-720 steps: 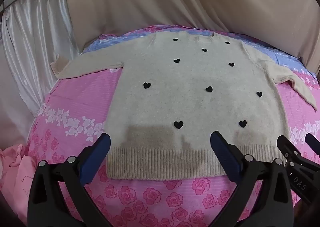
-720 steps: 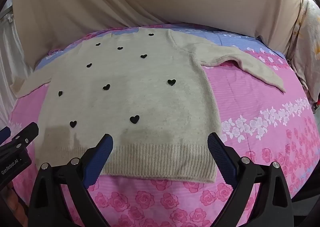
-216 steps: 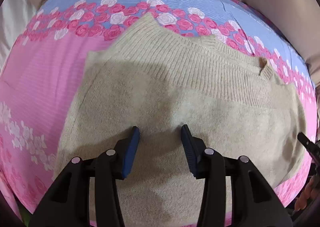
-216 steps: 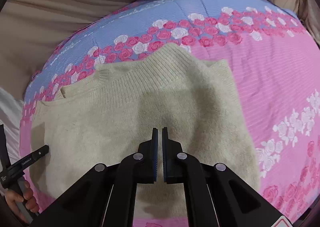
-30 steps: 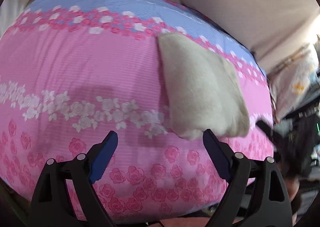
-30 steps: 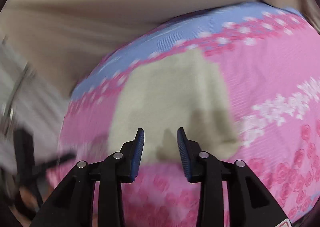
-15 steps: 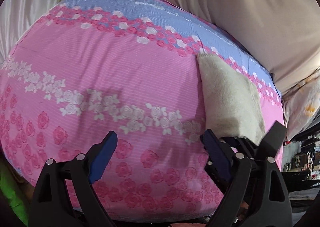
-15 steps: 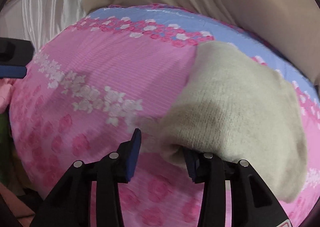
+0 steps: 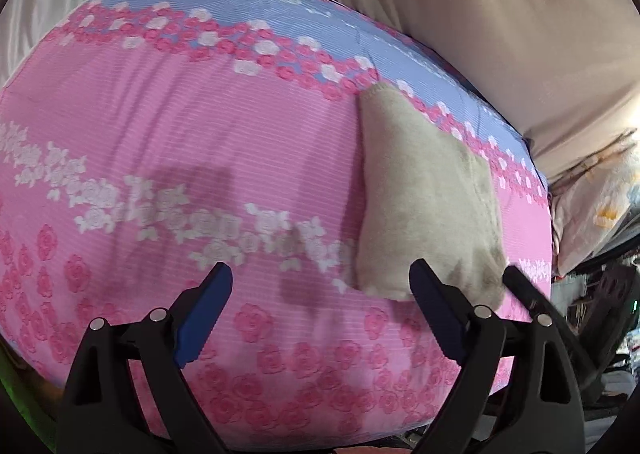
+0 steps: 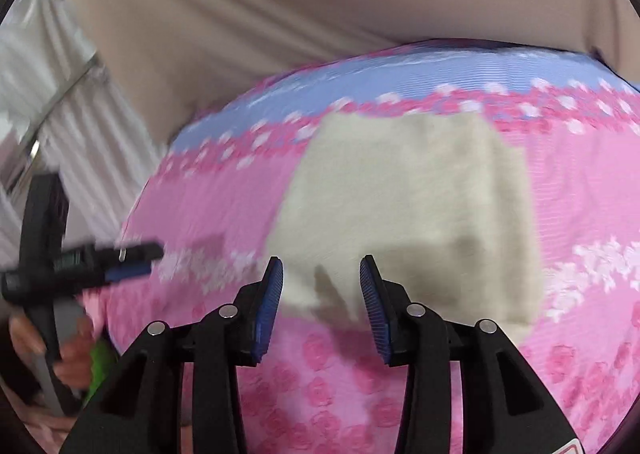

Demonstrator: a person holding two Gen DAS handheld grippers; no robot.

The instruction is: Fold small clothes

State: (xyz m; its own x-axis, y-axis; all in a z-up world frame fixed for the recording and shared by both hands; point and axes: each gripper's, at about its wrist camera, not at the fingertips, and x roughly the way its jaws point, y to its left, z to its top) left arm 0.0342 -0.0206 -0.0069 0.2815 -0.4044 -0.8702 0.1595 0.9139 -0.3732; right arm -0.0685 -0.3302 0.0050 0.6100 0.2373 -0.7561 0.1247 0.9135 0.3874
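1. The beige fuzzy knit sweater (image 9: pixel 424 197) lies folded into a compact, roughly rectangular bundle on the pink rose-printed bedsheet (image 9: pixel 200 133), toward its right side in the left wrist view.
2. Its far end reaches the blue band with pink and white roses (image 9: pixel 280 29) that runs across the sheet's far edge; a stitched edge shows at the far corner.
3. The top face is smooth and plain, and the near edge looks thick and rounded, with layers stacked.
4. In the right wrist view the bundle (image 10: pixel 404 209) sits straight ahead, blurred by motion, with soft shadows across its near part.
5. The left gripper (image 9: pixel 320 302) hovers over bare sheet with its blue-padded jaws spread wide, holding nothing; its right finger sits just in front of the sweater's near corner.
6. The right gripper (image 10: pixel 321 302) has its jaws moderately apart and empty, near the bundle's near edge.
7. A beige draped curtain (image 10: pixel 320 13) hangs behind the bed.
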